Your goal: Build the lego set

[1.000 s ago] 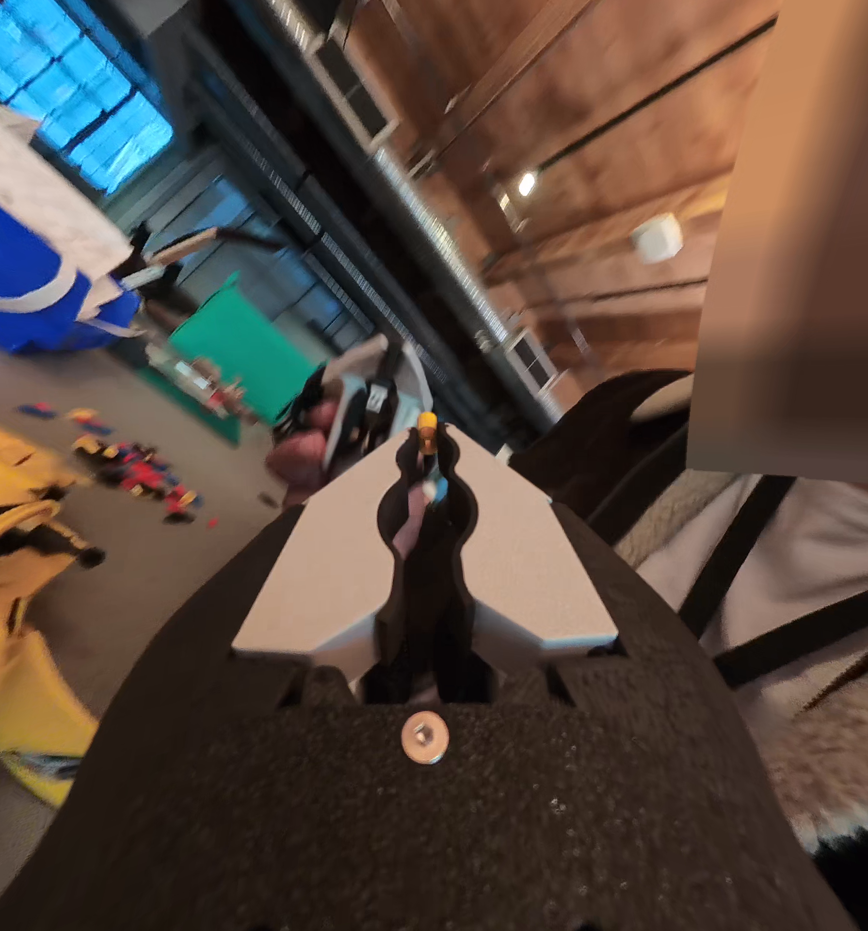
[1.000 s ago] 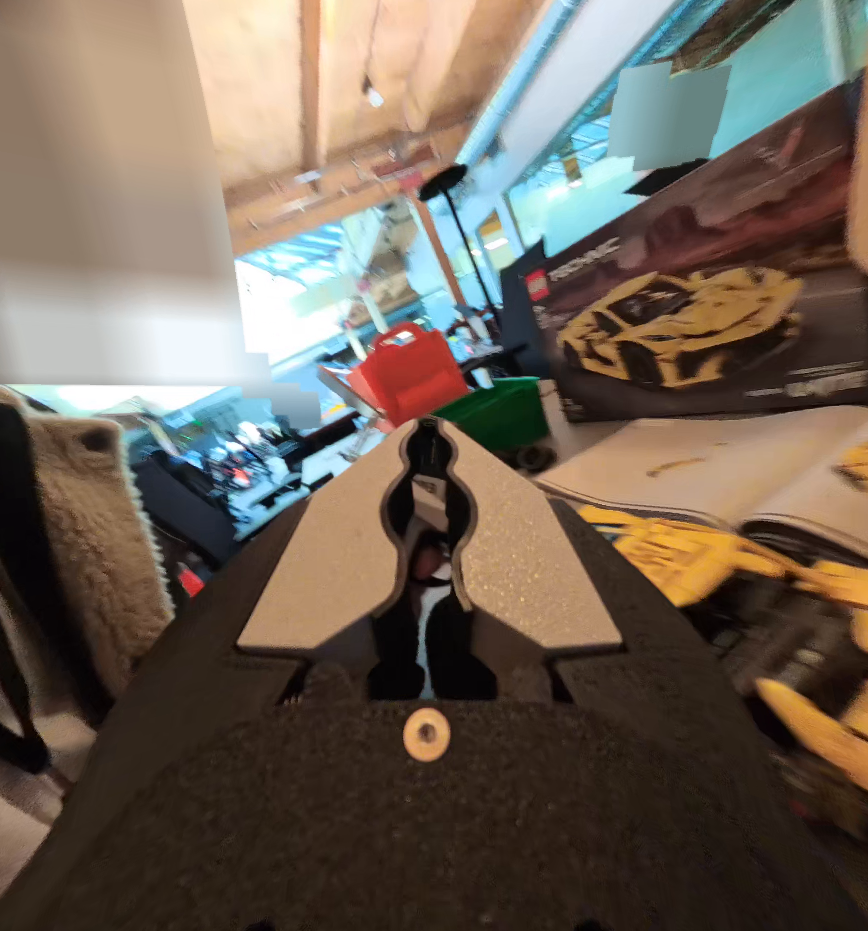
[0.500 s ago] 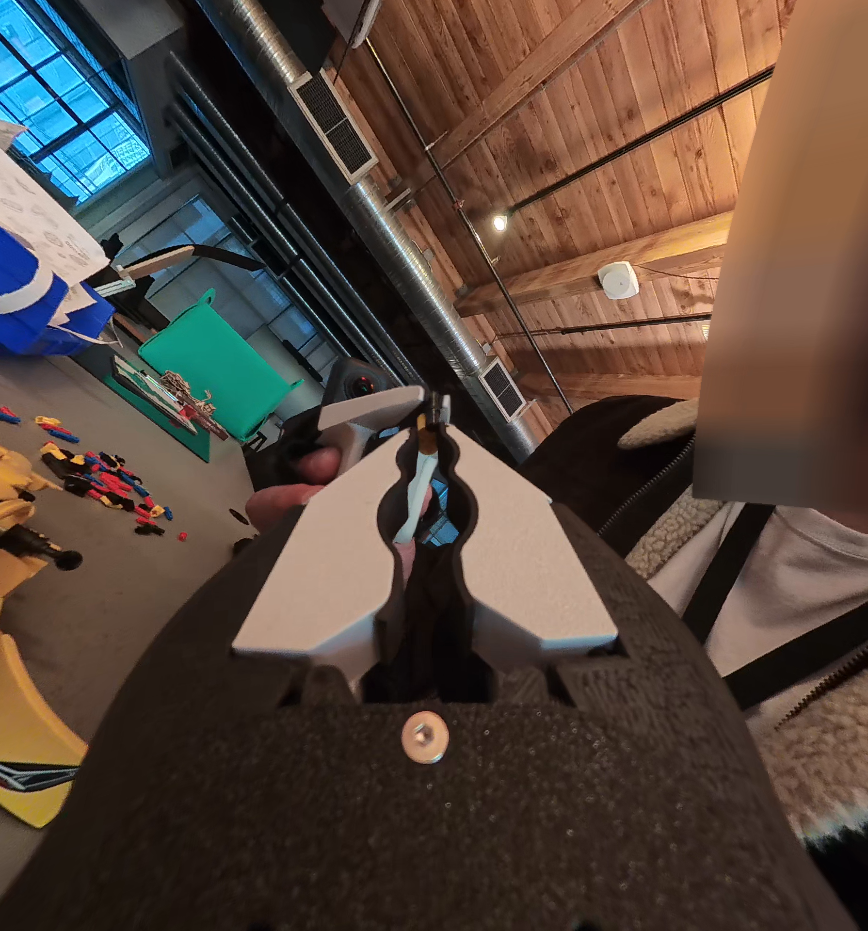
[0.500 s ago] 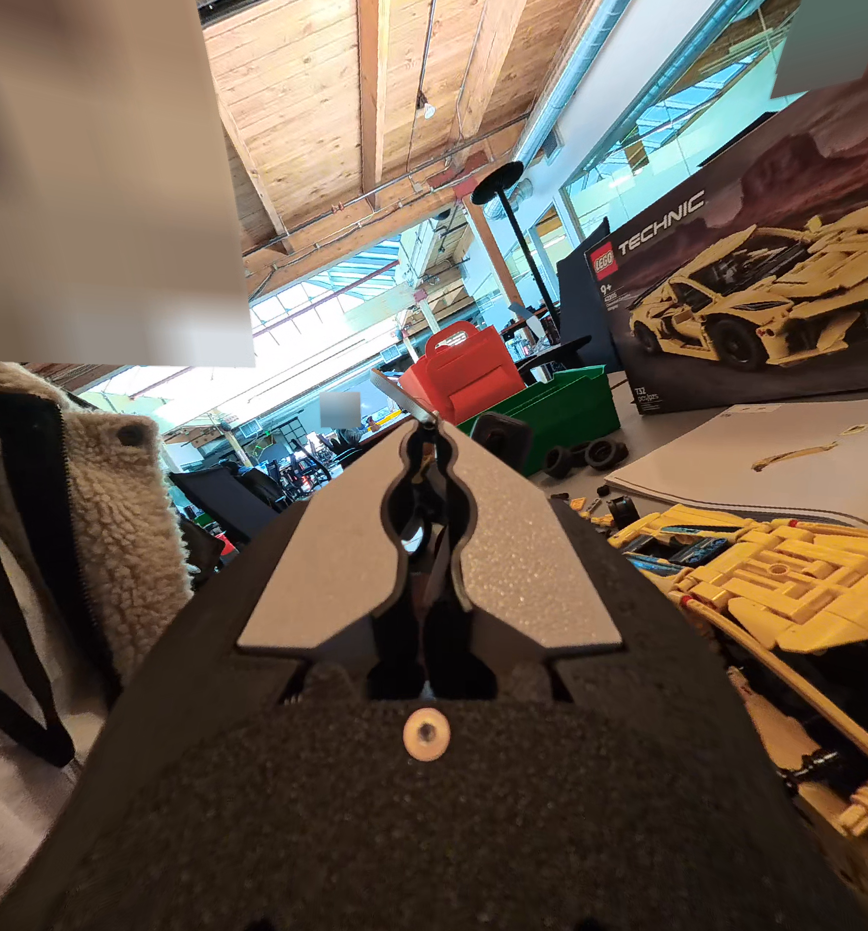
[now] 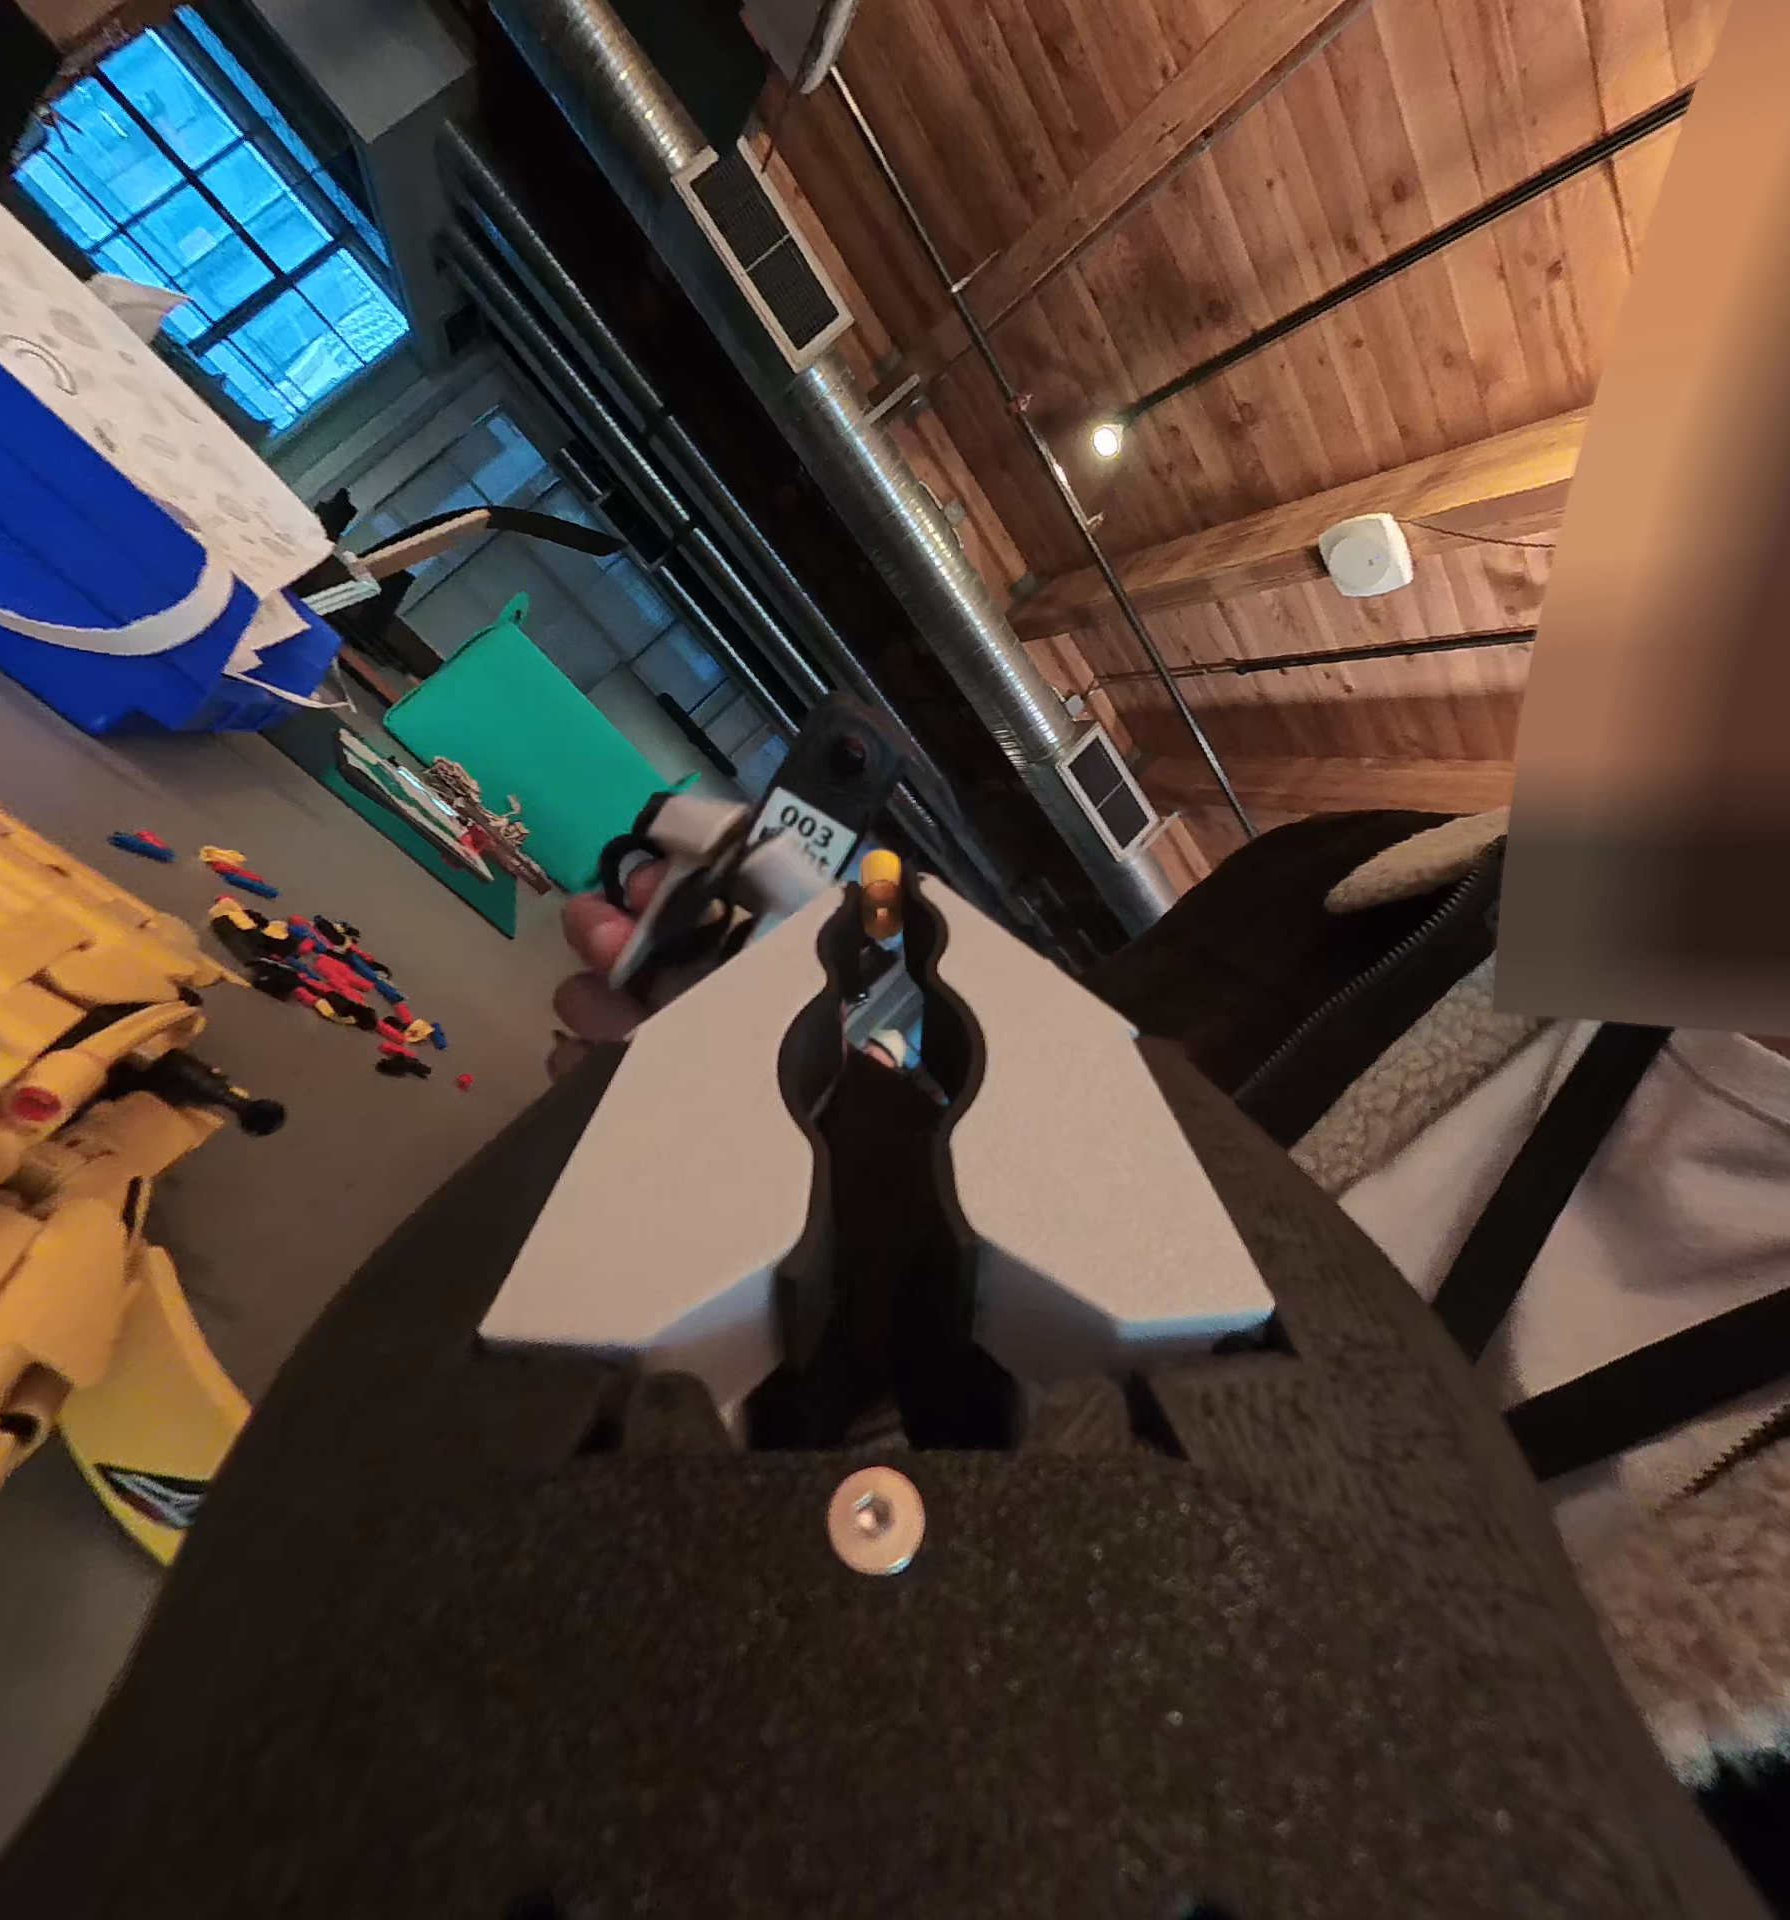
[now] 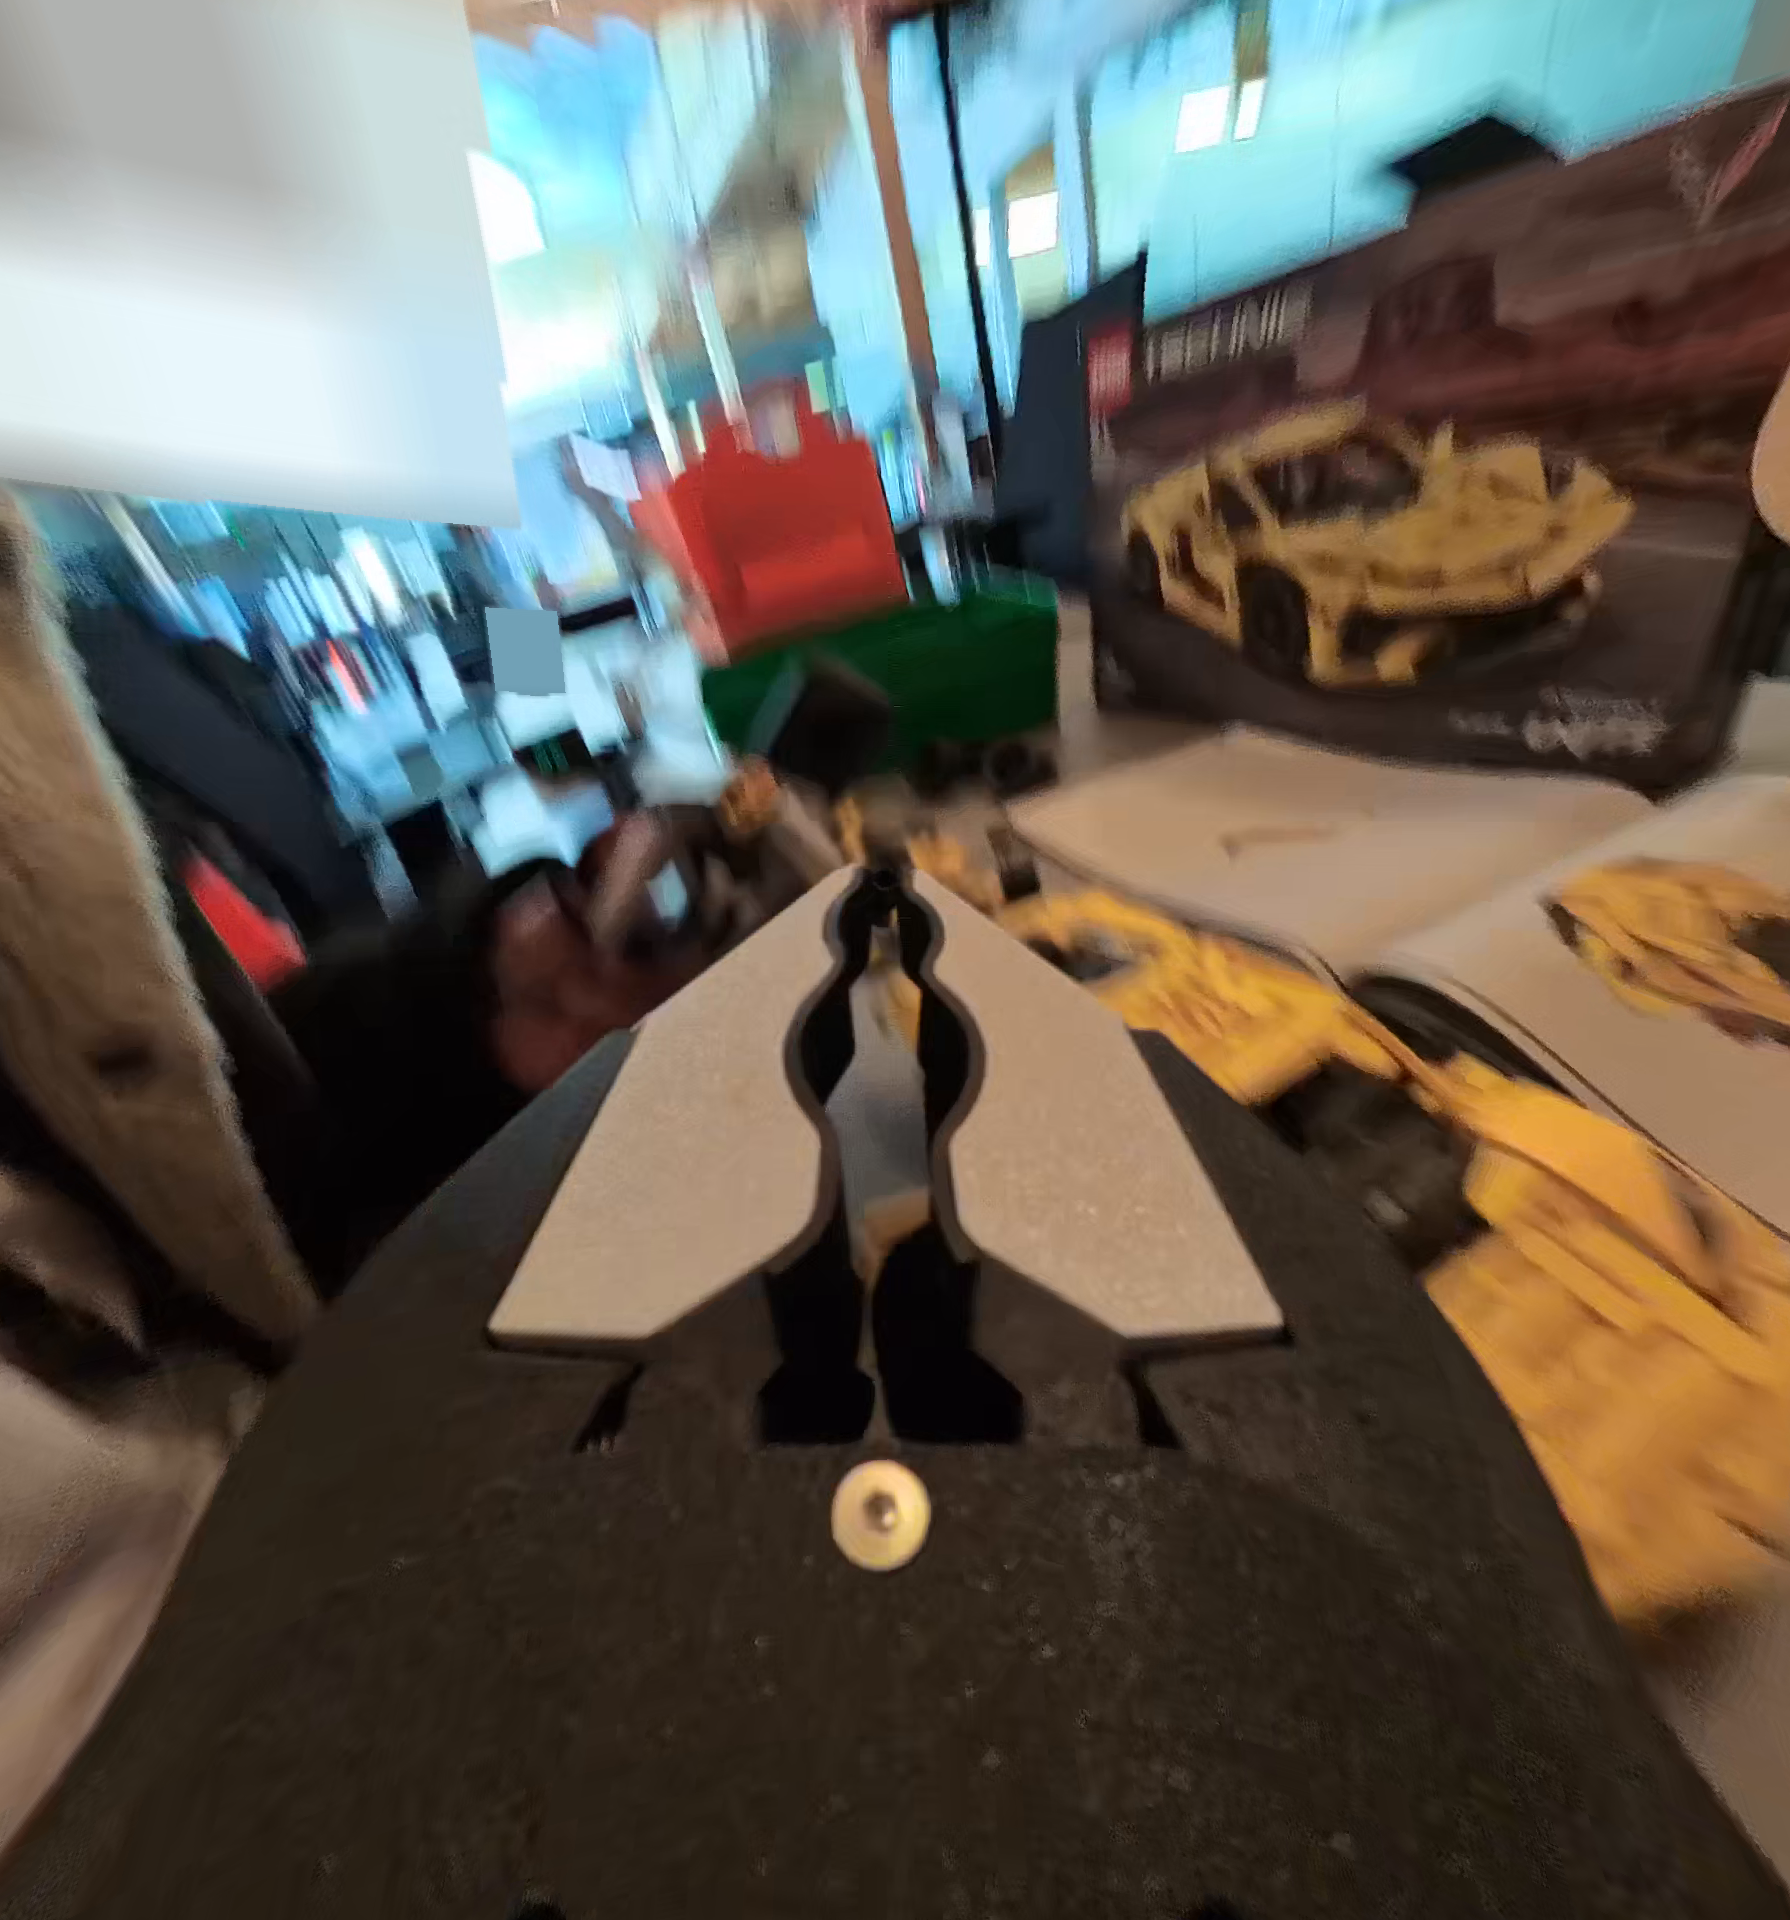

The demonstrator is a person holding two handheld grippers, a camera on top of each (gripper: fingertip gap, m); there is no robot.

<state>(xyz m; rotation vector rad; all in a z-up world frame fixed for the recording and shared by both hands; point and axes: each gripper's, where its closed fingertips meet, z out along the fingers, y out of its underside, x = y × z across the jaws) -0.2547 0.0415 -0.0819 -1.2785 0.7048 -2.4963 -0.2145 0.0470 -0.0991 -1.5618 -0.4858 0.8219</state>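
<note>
Up above the yellow car model [image 5: 29,1143], the left tool [image 5: 878,914] pinches a small amber peg [image 5: 880,896]. Blurred, the right tool [image 6: 886,894] looks clamped on a small dark piece [image 6: 883,889] beside that model [image 6: 1493,1195]. Better to steady both before mating the pieces squarely.
</note>
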